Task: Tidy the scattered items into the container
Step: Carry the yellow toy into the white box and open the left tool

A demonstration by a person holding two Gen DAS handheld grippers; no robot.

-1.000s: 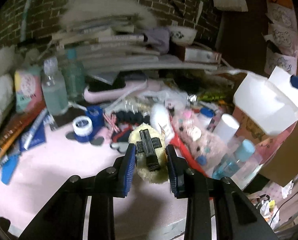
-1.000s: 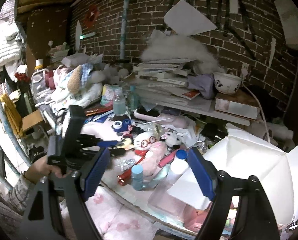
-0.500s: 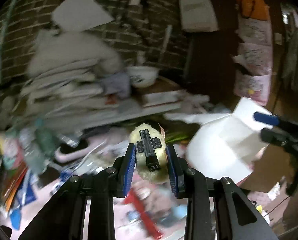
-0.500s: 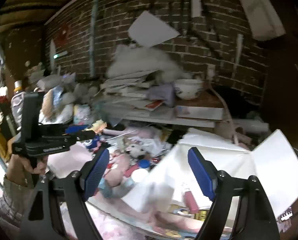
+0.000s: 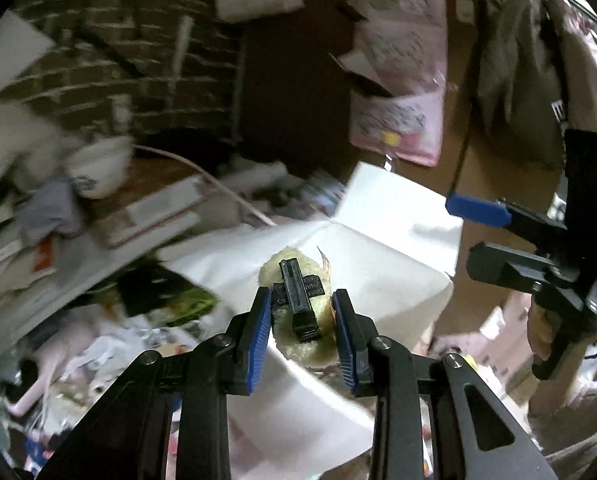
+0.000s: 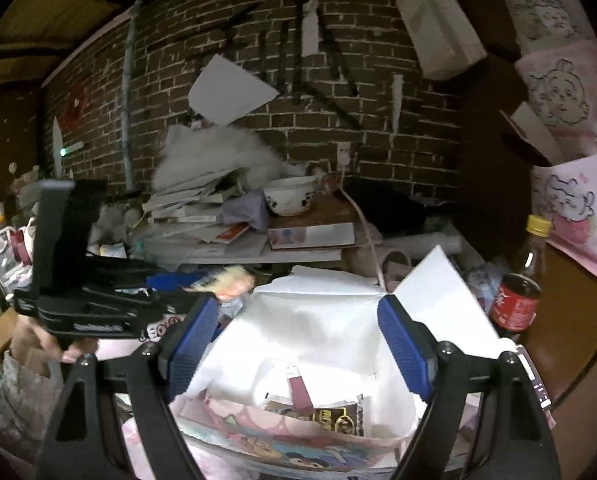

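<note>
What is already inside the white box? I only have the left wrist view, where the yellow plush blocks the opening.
Observer: The right wrist view looks into the white box; a flat dark packet with gold print lies on its floor.
Operator: Is the right gripper holding anything?
Observer: No. The right gripper has its jaws wide apart on either side of the box, with nothing between them.
Operator: Is the plush over the opening yet?
Observer: Seen from the right, the yellow plush, clamped in the left gripper, is at the box's left edge, blurred, not yet clearly above the opening.
</note>
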